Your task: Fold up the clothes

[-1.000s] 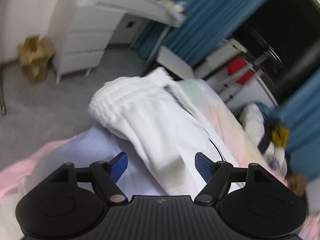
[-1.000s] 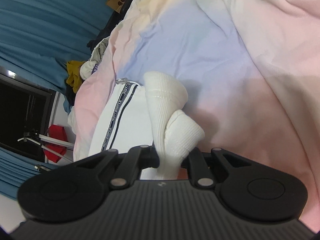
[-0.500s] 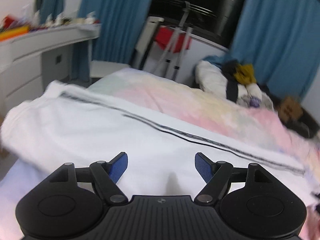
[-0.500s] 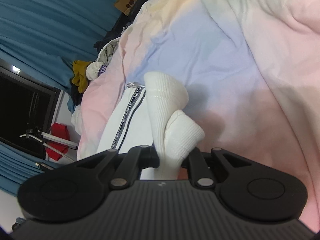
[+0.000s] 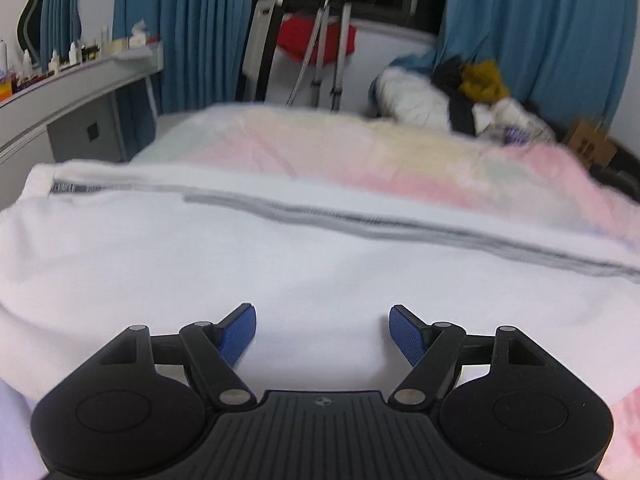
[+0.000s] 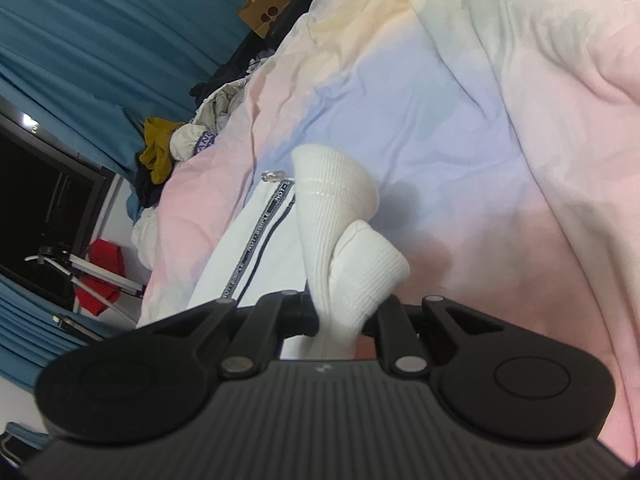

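Two grippers work over the bed (image 5: 400, 152): the left gripper (image 5: 322, 330) has wide, empty jaws above the white garment (image 5: 280, 264); the right gripper (image 6: 344, 314) pinches its ribbed cuff (image 6: 344, 224).

We see one white cotton garment (image 5: 280, 264) spread long and mostly flat across the pastel tie-dye bedspread (image 5: 400, 160), running side to side in the left wrist view. A dark printed stripe (image 5: 360, 220) with small lettering runs along its length, near the edge farther from us; a second, shorter seam line lies just beside it. At one end the ribbed white cuff (image 6: 340, 200) is lifted off the bed and bunched into two thick folds, standing upright. A small clear tag (image 6: 274, 176) sits at the garment's edge beside that cuff.
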The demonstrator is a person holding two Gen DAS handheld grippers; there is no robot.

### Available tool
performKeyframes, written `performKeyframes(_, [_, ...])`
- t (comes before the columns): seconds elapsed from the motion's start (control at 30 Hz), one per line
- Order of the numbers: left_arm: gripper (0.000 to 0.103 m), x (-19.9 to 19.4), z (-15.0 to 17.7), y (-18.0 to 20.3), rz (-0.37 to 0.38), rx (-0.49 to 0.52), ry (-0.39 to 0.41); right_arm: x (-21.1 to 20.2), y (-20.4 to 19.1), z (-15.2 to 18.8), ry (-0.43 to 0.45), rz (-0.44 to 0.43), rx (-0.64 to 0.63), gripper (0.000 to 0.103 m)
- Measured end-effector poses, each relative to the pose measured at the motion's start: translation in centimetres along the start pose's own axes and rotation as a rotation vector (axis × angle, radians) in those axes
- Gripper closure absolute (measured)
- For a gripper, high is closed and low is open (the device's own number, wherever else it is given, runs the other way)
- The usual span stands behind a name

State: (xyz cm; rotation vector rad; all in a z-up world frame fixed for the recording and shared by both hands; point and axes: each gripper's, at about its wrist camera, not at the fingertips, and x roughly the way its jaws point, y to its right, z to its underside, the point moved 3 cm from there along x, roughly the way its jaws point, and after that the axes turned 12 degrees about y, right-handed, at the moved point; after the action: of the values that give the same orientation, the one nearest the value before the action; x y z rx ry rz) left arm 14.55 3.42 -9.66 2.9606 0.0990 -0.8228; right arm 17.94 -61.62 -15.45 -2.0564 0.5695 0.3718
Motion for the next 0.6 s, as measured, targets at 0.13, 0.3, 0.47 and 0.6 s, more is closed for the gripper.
performKeyframes(0.13, [0.028, 1.3, 0.9, -0.6, -0.003, 0.011, -0.03, 0.0, 0.0, 0.1, 0.01, 0.017, 0.003, 0.091])
performKeyframes(0.3, [0.027, 2.1, 1.7, -0.5, -0.013, 0.04, -0.035, 0.0, -0.2, 0.3, 0.021, 0.03, -0.008, 0.091])
performKeyframes(0.47, [0.027, 2.1, 2.0, -0.6, -0.016, 0.025, -0.026, -0.1, -0.3, 0.6, 0.033, 0.038, -0.026, 0.091])
performKeyframes(0.6, [0.027, 2.0, 2.0, -0.7, -0.022, 0.024, -0.022, -0.2, -0.3, 0.6, 0.036, 0.034, -0.034, 0.091])
